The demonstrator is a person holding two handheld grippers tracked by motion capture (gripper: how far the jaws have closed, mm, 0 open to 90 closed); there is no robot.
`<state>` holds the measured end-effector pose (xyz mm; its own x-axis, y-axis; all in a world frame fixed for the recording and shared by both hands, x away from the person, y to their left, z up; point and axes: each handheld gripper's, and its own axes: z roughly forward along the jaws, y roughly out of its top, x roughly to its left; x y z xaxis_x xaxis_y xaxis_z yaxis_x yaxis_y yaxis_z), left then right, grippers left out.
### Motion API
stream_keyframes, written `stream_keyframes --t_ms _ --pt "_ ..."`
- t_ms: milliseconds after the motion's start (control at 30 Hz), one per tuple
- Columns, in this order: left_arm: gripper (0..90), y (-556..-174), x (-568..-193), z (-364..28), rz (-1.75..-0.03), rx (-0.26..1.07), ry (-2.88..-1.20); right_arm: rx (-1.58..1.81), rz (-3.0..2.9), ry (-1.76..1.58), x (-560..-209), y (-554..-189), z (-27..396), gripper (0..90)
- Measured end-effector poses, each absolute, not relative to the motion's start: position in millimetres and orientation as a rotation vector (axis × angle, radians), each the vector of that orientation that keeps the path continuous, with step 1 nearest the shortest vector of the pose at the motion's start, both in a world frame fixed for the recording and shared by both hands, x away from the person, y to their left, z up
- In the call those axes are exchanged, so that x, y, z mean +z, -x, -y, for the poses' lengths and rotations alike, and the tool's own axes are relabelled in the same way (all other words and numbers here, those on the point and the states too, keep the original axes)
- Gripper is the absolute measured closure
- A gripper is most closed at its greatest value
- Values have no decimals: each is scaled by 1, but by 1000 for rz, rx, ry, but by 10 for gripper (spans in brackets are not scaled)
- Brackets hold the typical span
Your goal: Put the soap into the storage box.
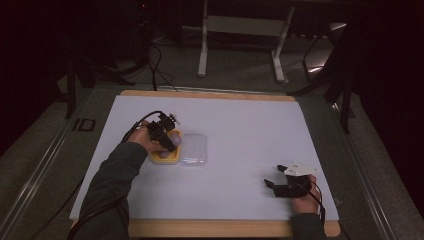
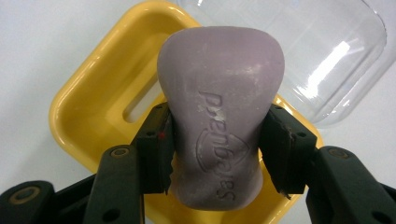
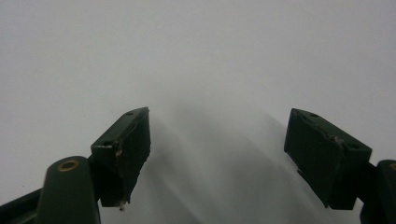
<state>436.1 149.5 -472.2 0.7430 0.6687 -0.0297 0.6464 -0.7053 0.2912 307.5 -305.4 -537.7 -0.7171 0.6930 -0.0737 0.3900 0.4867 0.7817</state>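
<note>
While my right gripper (image 1: 274, 185) idles at about five o'clock on the white table (image 1: 240, 125), jaws spread wide over bare surface and holding nothing, the risk sits with my left. The left gripper (image 2: 215, 144) has its jaws clamped on the narrow waist of a purple soap bar (image 2: 219, 112), which hangs above the yellow soap dish (image 2: 88, 102) at roughly nine o'clock on the table. I judge the hold marginal: the pads meet a smooth, curved surface low on the bar, with its wider, heavier end sticking out beyond them (soap is slippery at the best of times). A tilt or jolt could let it twist or slide free and miss the dish. Squeezing harder may gouge it. Just beyond, toward one o'clock of the dish in the left gripper view, the clear plastic lid (image 2: 322, 56) lies touching it; a falling bar could knock it aside.
</note>
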Motion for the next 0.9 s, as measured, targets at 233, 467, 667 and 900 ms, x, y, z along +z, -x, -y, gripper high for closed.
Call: stream_keyframes --t_ms 233,467,667,900 --pt "425 -437 -467 -157 -1064 140 -2617 1094 -2357 -903 -538 -308 305 223" --pt "403 -437 -465 -160 -1084 170 -2594 1094 -2357 -903 -538 -307 305 224" --pt "403 -434 -462 -160 -1053 201 -2598 1095 -2357 -905 -538 -307 305 223" --pt "399 -431 -456 -155 -1013 236 -2605 1095 -2356 -905 -538 -307 305 223"
